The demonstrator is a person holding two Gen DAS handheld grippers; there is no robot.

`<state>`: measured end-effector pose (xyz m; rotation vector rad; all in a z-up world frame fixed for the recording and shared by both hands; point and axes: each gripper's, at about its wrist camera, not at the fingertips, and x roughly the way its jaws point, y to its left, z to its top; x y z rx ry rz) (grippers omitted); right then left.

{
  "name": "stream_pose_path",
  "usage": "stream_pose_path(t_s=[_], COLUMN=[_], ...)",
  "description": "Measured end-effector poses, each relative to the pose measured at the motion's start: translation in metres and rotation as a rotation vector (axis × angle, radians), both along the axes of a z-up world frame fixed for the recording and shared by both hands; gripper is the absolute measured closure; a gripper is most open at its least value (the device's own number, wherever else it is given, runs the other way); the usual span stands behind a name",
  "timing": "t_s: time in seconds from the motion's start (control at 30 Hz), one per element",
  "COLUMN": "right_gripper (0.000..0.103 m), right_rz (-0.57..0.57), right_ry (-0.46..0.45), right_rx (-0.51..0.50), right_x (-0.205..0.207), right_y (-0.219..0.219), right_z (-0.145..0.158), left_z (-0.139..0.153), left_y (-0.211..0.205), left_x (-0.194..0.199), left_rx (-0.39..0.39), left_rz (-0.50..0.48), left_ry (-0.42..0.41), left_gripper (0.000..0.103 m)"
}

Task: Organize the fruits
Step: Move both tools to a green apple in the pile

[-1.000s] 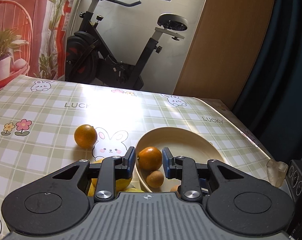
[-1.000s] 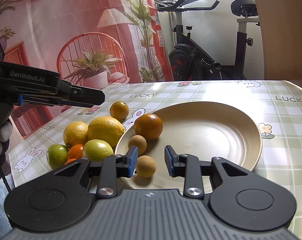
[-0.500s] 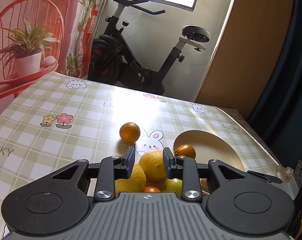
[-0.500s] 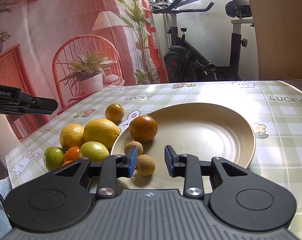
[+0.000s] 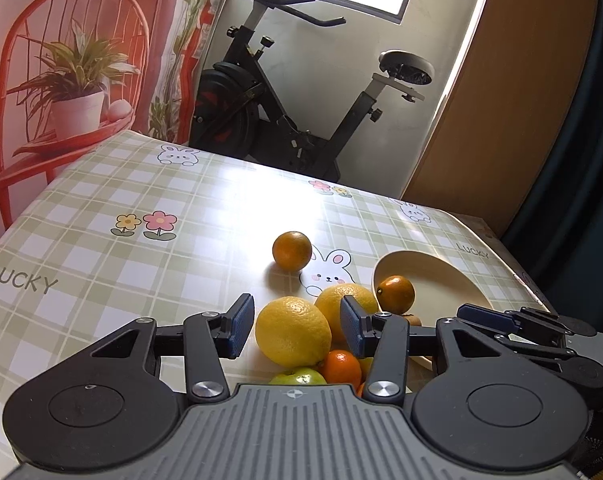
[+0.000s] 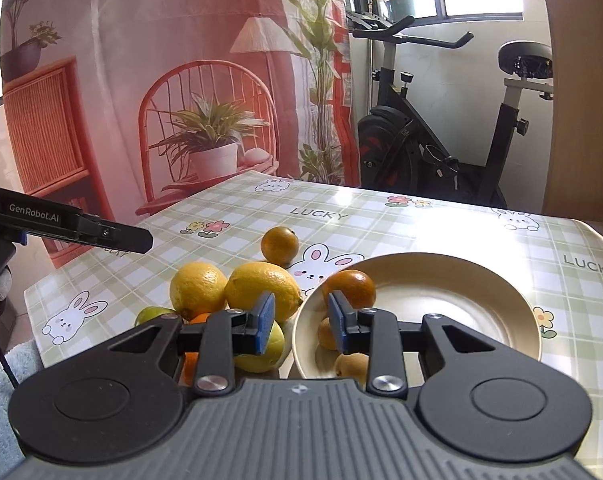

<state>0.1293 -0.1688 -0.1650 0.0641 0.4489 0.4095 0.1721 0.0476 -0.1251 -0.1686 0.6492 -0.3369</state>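
Your left gripper (image 5: pixel 293 326) swung from the plate (image 5: pixel 441 280) to straddle the near lemon (image 5: pixel 293 332), jaws widened, not yet clamped; right gripper (image 6: pixel 300 322) idles parted, so a lemon pick looks next

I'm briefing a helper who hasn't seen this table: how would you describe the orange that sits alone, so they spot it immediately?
Start at the round cream plate on the checked tablecloth, then look past its far left edge to the printed pink-eared rabbit. The lone orange sits just left of that rabbit. Unlike the orange on the plate or the fruits heaped nearer, it touches nothing.
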Motion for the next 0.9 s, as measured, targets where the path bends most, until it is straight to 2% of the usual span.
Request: stream_pose_path(t_s=[0.13,0.37,0.57,0.73,0.9], right_gripper=[0.070,0.068,0.067,0.063,0.055], right_rz=[0.041,0.223,0.314,0.336,0.312], right_ry=[0.019,0.032,0.069,0.103,0.112], right_rx=[-0.009,-0.137,-0.185,-0.228,-0.222], right_x=[0.005,0.009,0.017,0.027,0.026], right_y=[0.018,0.069,0.104,0.124,0.126], right_z=[0.001,0.003,-0.007,-0.014,-0.020], left_z=[-0.005,-0.010,-0.015,-0.018,-0.031], left_y=[0.007,0.035,0.038,0.040,0.036], left_x=[-0.004,-0.002,-0.002,0.000,0.003], left_rx=[0.002,-0.062,-0.069,-0.097,-0.138], left_rz=[-0.008,0.043,0.033,0.028,-0.013], left_ry=[0.009,0.039,0.054,0.063,0.102], left_gripper=[0.053,0.053,0.053,0.052,0.048])
